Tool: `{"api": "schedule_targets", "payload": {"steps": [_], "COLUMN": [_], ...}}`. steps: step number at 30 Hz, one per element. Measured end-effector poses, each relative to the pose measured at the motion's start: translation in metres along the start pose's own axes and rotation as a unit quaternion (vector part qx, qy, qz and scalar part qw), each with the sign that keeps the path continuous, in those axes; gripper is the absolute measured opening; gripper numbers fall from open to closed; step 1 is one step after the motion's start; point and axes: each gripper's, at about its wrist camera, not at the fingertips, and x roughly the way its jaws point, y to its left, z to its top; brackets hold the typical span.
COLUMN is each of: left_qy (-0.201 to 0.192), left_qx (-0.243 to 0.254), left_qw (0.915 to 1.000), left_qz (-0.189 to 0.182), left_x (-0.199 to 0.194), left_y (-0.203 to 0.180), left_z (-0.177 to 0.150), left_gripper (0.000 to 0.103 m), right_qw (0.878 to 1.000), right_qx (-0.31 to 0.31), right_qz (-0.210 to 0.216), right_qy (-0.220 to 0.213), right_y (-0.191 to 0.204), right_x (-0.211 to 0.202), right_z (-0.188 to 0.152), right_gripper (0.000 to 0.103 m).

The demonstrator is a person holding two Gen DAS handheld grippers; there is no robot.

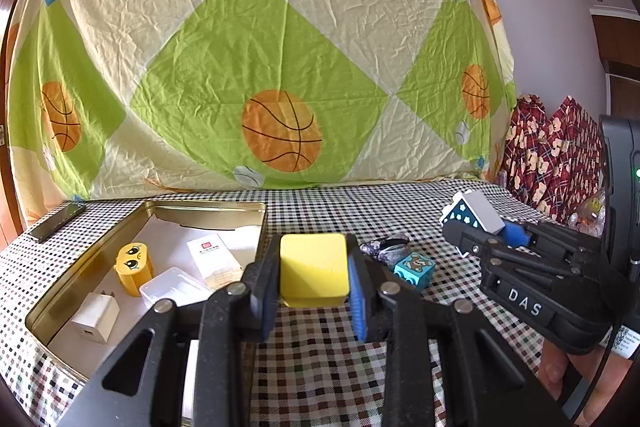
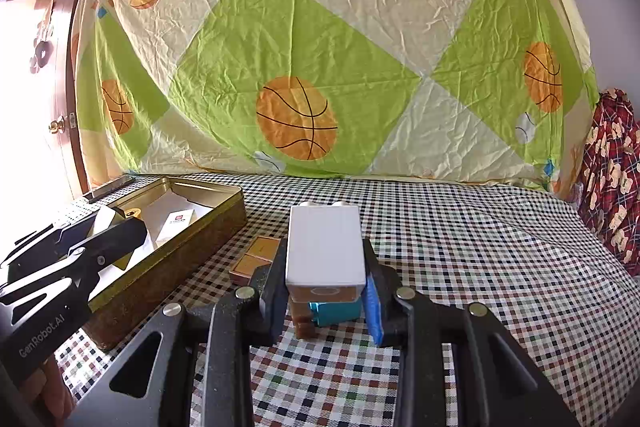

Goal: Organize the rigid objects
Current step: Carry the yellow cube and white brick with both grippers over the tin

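While both claws hover above a checked tabletop, one open gold metal tin sits at its left side, lined with white paper. Inside the tin lie five visible things: one yellow cartoon-face toy, one white charger plug, one clear plastic case, one white card with a red mark, and the paper lining beneath them. One dark phone rests on the tabletop just beyond the tin's far left corner.

Right of the tin, the left claw is clamped on one yellow block, held clear of the cloth just beside the tin's near right wall. Farther right of the tin, the right claw is closed on one white toy brick, whose side shows a dark blue face with pale shapes in the left wrist view.

Three loose items remain on the tabletop right of the tin: one teal bear-print brick, one small dark crumpled object just behind it, too blurred to name, and one flat brown box close to the tin's near wall. Behind the tin hangs one green and cream basketball-print sheet.
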Motion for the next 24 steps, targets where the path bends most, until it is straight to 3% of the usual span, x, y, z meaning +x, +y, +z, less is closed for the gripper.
{"api": "schedule_targets", "payload": {"steps": [24], "left_qy": [-0.010], "left_qx": [-0.024], "left_qw": [0.9995], "left_qz": [0.019], "left_x": [-0.013], "left_y": [0.034], "left_z": [-0.001], "left_gripper": [0.028], "right_qw": [0.999], "right_qx": [-0.027], "right_qz": [0.019], "right_qy": [-0.006], "right_y": [0.029], "right_x": [0.003], "right_z": [0.003], "right_gripper": [0.034]}}
